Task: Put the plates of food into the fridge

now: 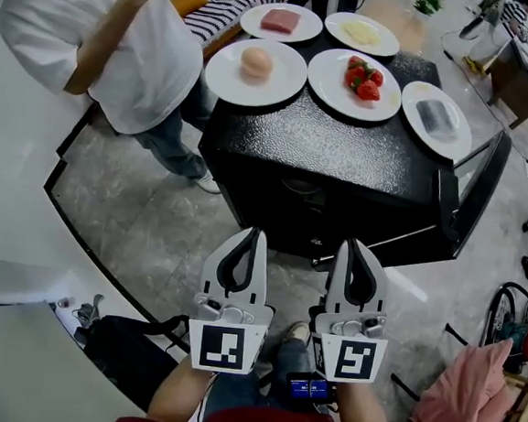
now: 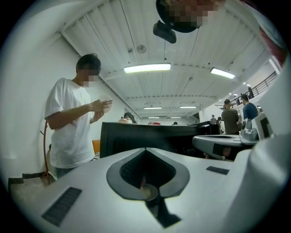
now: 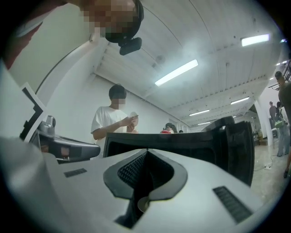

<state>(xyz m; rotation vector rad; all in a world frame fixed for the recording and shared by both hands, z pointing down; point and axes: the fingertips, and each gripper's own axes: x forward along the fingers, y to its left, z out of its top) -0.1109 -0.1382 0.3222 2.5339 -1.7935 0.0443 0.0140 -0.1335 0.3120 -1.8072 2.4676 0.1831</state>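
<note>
A black mini fridge (image 1: 324, 156) stands in front of me with its door (image 1: 472, 192) swung open at the right. Several white plates sit on its top: a pink meat slice (image 1: 281, 21), pale yellow food (image 1: 362, 33), a round bun (image 1: 257, 64), strawberries (image 1: 362, 79) and a grey item (image 1: 435, 118). My left gripper (image 1: 258, 233) and right gripper (image 1: 345, 245) hang side by side before the fridge front, both shut with nothing in them. The left gripper (image 2: 145, 149) and right gripper (image 3: 146, 151) views look level at the fridge top (image 2: 150, 132) (image 3: 173, 139).
A person in a white T-shirt (image 1: 105, 35) stands at the fridge's left, hands raised. A black bag (image 1: 123, 349) lies at my lower left and pink cloth (image 1: 468, 398) hangs at the lower right. A dark floor edge (image 1: 87, 236) runs diagonally on the left.
</note>
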